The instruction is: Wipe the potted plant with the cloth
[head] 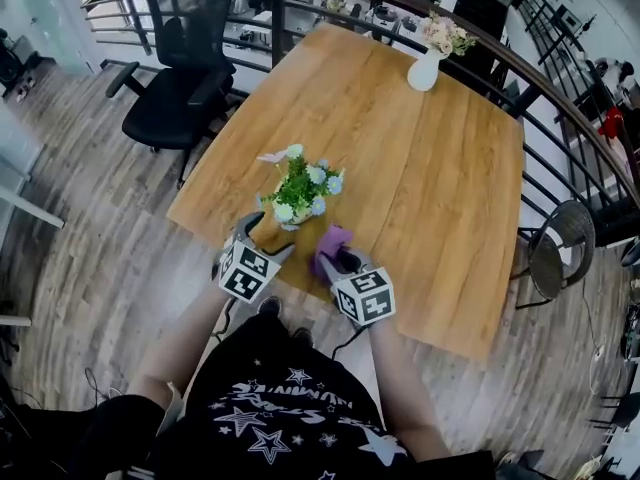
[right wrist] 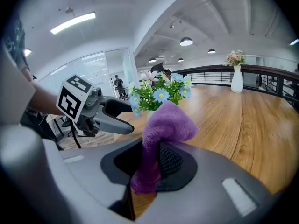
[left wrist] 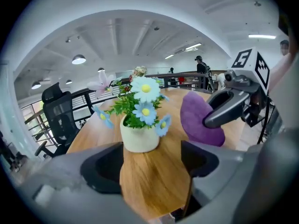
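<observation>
Potted plant (left wrist: 140,125): standing just ahead of the spread, empty jaws of the left gripper (left wrist: 152,169), with the purple cloth (right wrist: 161,125) pinched in the right gripper (right wrist: 152,164) beside it; left unsteadied, the potted plant may well tip or slide under a wipe.

A person in a black short-sleeved T-shirt (head: 270,408), printed with white stars and a line of white lettering (too small to read from the head view), works with two matching handheld tools. The left gripper (head: 268,236) and right gripper (head: 336,260) have smooth grey moulded bodies with dark recessed pockets behind the jaws. Their fingers (left wrist: 229,108) are dark and tapering. Each gripper bears a white cube (head: 247,272) faced with black square markers and trails a thin black cable (head: 228,318). One pocket on the right gripper appears to be lined with dark mesh.
</observation>
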The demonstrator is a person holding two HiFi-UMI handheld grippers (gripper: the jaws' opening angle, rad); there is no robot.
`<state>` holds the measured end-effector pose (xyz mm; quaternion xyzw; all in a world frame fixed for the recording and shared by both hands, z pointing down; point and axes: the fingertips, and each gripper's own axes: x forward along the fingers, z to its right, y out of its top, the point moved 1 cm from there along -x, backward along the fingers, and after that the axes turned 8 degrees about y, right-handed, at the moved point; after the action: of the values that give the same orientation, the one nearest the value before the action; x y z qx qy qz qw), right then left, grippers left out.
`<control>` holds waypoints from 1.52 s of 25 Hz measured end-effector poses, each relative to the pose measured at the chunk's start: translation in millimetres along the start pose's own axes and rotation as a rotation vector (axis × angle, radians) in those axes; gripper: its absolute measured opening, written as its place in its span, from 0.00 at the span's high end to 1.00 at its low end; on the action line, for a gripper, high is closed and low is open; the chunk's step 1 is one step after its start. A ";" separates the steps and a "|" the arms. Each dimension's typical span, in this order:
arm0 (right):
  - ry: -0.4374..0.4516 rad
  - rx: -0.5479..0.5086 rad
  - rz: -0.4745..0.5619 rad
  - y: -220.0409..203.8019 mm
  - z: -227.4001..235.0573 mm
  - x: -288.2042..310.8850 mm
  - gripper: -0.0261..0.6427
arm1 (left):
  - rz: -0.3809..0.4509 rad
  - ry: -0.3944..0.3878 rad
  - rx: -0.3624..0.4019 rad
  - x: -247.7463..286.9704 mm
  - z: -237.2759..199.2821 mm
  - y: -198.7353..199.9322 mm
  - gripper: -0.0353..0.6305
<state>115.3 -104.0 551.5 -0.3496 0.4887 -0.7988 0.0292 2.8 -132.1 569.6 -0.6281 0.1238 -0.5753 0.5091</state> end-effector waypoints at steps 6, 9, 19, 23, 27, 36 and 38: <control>-0.015 0.035 0.085 -13.8 0.0 -33.1 0.84 | 0.052 0.060 -0.051 -33.3 20.9 -4.7 0.36; -0.017 0.064 0.103 -23.5 0.7 -44.5 0.84 | 0.070 0.063 -0.052 -43.4 30.6 -4.4 0.36; -0.035 0.061 0.101 -43.7 -13.1 -58.4 0.84 | 0.102 0.032 -0.085 -67.4 45.7 -11.0 0.58; -0.056 0.075 0.113 -45.2 -40.4 -62.8 0.84 | 0.125 0.025 -0.098 -95.3 41.3 -20.9 0.70; -0.071 0.088 0.128 -49.8 -80.1 -64.3 0.84 | 0.142 0.022 -0.108 -130.5 35.0 -41.1 0.78; -0.081 0.093 0.174 -60.0 -172.4 -68.7 0.85 | 0.170 -0.016 -0.084 -208.3 33.5 -82.8 0.94; -0.091 0.092 0.180 -65.6 -189.6 -72.0 0.85 | 0.174 -0.025 -0.076 -224.1 35.8 -91.3 0.94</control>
<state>77.6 102.4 513.3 -0.3383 0.4792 -0.7979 0.1391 -75.0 93.0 513.8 -0.6409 0.1932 -0.5158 0.5347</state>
